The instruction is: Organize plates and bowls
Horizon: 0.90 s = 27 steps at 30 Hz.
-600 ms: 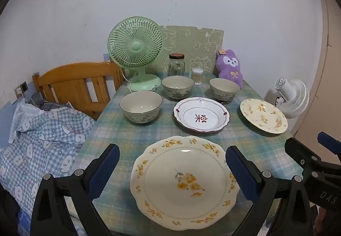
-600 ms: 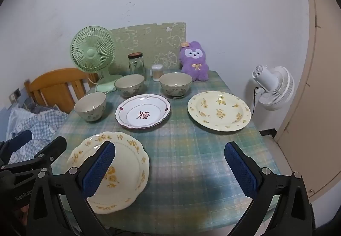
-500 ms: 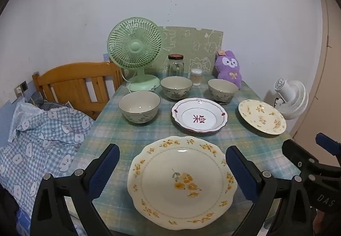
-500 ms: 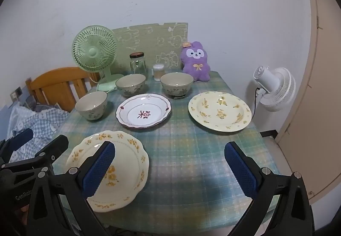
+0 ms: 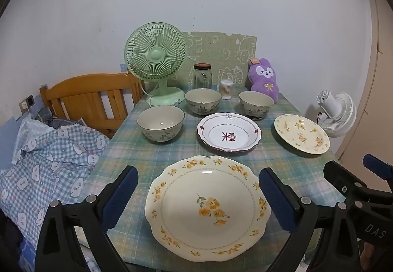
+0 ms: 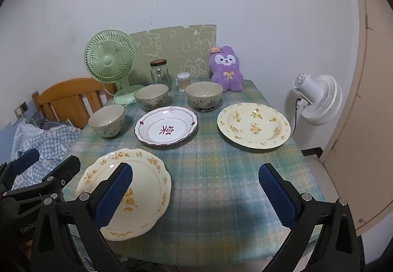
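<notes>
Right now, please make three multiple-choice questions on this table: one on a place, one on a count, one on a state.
1. What stands directly behind the white plate with the red mark?
A. two bowls
B. the white fan
C. the large yellow-flowered plate

2. How many bowls are on the table?
A. two
B. three
C. five

3. How are the fingers of the left gripper?
A. shut on a bowl
B. shut on a plate rim
C. open, holding nothing

Answers:
1 A: the middle bowl and the right bowl sit just beyond it.
2 B: those two plus the left bowl.
3 C: the fingers stand wide apart on either side of the large yellow-flowered plate, in view.
</notes>
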Each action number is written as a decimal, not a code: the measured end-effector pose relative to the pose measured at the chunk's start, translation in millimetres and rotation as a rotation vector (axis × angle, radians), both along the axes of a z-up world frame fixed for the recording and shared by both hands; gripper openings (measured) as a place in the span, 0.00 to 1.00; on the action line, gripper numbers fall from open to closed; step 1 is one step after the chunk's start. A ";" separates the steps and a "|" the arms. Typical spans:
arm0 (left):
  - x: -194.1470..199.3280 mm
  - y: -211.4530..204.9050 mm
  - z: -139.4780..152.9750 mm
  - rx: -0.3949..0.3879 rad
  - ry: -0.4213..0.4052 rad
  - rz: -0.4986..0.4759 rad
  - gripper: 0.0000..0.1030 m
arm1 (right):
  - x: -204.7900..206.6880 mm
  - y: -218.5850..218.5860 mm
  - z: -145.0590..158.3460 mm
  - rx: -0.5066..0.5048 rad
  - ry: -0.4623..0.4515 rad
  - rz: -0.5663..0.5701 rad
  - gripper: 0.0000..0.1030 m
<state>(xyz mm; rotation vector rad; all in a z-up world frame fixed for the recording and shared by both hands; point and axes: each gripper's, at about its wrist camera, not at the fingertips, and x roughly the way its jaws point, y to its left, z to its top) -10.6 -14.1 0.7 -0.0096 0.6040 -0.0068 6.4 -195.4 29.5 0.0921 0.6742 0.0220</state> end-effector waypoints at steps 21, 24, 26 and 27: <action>0.5 -3.7 -2.9 0.000 0.017 -0.019 0.96 | -4.6 -3.6 -2.6 0.010 0.018 -0.020 1.00; 0.3 -3.9 -2.9 0.000 0.016 -0.019 0.96 | -4.6 -3.5 -2.8 0.011 0.018 -0.020 1.00; 0.1 -3.8 -3.1 0.000 0.016 -0.019 0.96 | -4.6 -3.5 -2.8 0.011 0.018 -0.019 1.00; 0.3 -3.9 -3.0 0.000 0.017 -0.019 0.96 | -4.6 -3.7 -3.0 0.012 0.018 -0.019 1.00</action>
